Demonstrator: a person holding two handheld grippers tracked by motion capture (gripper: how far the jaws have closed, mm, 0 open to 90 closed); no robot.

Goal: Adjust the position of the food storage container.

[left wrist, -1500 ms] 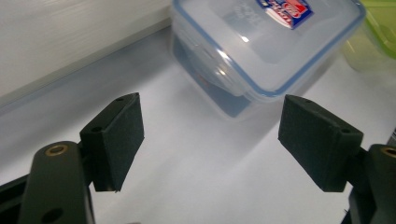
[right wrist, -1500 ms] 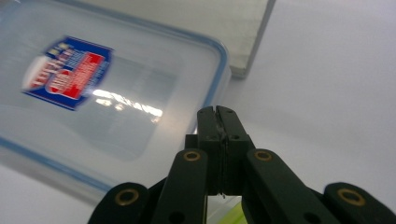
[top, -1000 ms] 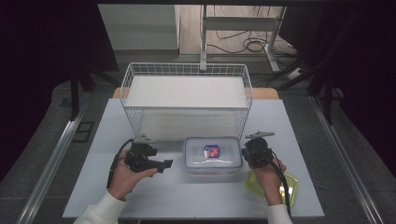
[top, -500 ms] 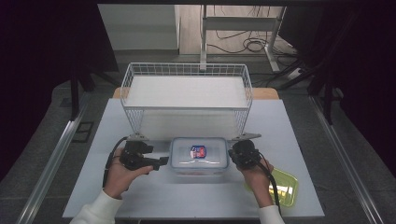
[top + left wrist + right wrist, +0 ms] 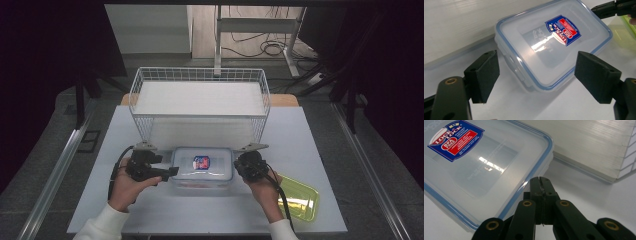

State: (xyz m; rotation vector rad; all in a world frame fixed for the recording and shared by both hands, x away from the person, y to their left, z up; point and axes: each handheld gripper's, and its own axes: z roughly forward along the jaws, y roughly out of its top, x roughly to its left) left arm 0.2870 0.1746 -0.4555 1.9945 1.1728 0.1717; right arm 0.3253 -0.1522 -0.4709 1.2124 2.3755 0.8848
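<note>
The clear rectangular plastic food box with a blue-edged lid (image 5: 202,167) has slid left across the white table (image 5: 300,135) since the earlier frame, pushed by your right gripper (image 5: 239,166), whose 2 jaws are pressed together against the box's end. Your left gripper (image 5: 536,75) spreads wide, the box's near corner lying between its pads, untouched.

A clear lidded container (image 5: 202,168) sits on the white table (image 5: 310,150) before a wire basket (image 5: 200,97). The left gripper (image 5: 170,173) and right gripper (image 5: 239,167) flank its ends; a green tray (image 5: 302,197) lies at the right
</note>
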